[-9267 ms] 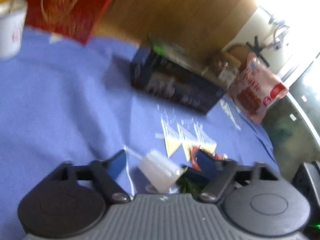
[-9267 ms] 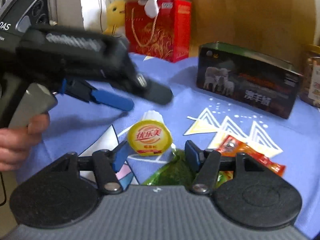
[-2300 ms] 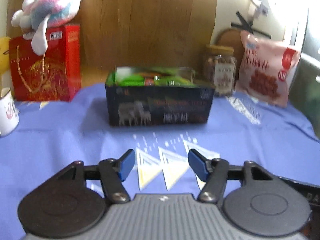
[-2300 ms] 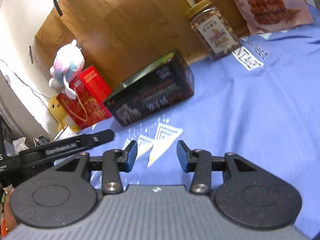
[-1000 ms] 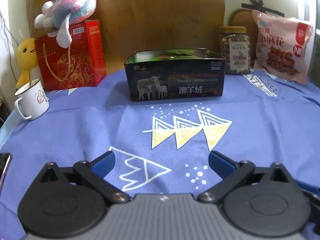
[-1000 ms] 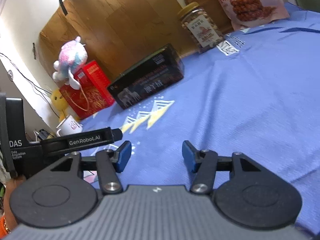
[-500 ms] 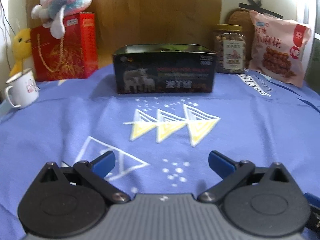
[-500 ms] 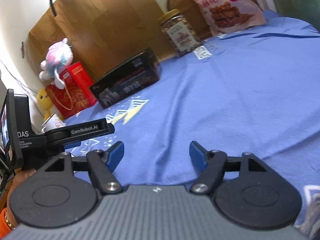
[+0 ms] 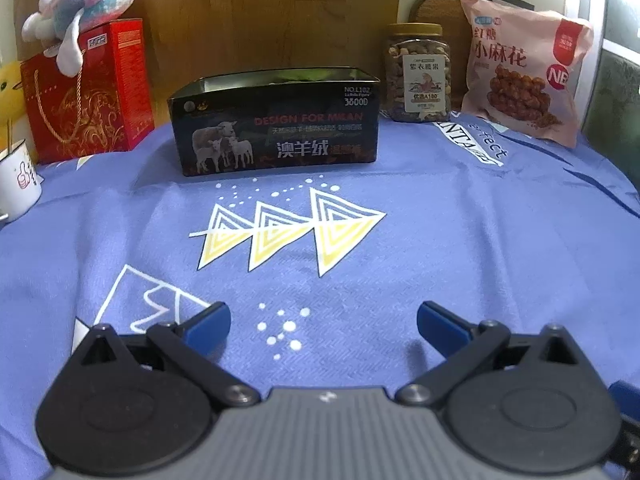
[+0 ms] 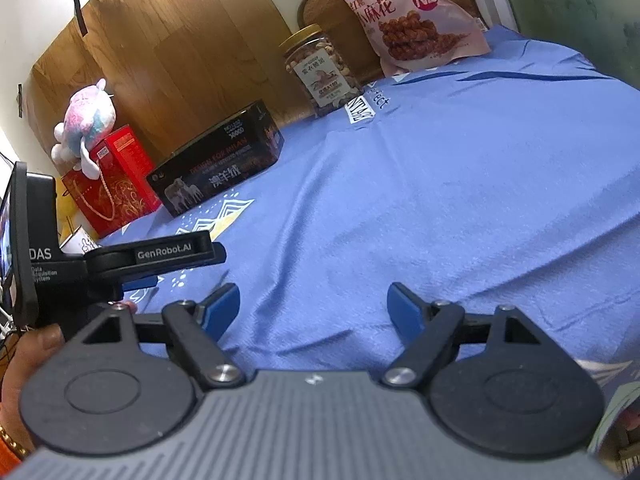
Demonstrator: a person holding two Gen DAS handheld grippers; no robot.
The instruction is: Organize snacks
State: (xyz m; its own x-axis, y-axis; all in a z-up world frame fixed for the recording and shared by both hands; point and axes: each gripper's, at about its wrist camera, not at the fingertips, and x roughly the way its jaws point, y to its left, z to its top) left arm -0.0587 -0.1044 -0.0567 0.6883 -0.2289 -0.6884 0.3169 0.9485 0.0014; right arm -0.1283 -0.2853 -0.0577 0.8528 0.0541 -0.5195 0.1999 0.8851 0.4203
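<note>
A dark open tin box with a sheep picture (image 9: pixel 276 142) stands at the far middle of the blue cloth; green snack wrappers show just over its rim. It also shows in the right wrist view (image 10: pixel 218 170). My left gripper (image 9: pixel 322 322) is open and empty, low over the cloth well in front of the box. My right gripper (image 10: pixel 314 306) is open and empty, further right and back. The left gripper's body (image 10: pixel 120 264) shows at the left of the right wrist view.
A nut jar (image 9: pixel 419 74) and a pink snack bag (image 9: pixel 524 64) stand at the back right. A red gift bag (image 9: pixel 88 88) with a plush toy (image 9: pixel 86 4) on it and a white mug (image 9: pixel 16 182) stand at the left. The cloth (image 9: pixel 400 240) has printed triangles.
Both grippers have drawn back from the box and lowered toward the cloth. The right gripper's jaws have opened wider. Earlier loose snacks no longer lie on the cloth.
</note>
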